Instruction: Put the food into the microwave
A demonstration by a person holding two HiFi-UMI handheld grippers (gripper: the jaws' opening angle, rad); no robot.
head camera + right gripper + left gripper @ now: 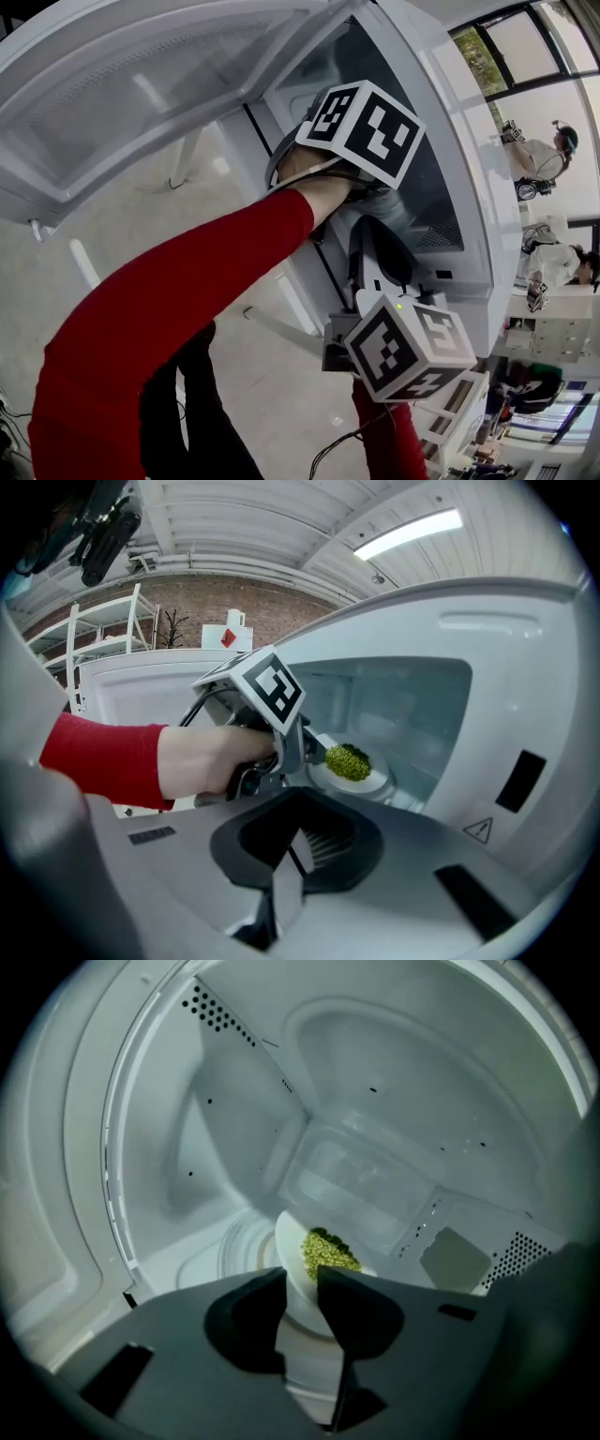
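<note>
Two grippers, one working. My right gripper (298, 838) nearest, jaws clenched on nothing, parked outside microwave (525, 677) front, out of way, I judge. My left gripper (300, 1274) reaches inside cavity (234, 1129), jaws released, standing apart either side of plate (292, 1246) rim, not squeezing. Plate rests on turntable (234, 1241), so letting go costs nothing. Green food (328, 1251) heaped mid-plate. Plate round, no long axis; open face up, level in right gripper view. Back wall (366, 1171) behind; door (141, 103) swung wide for access.
</note>
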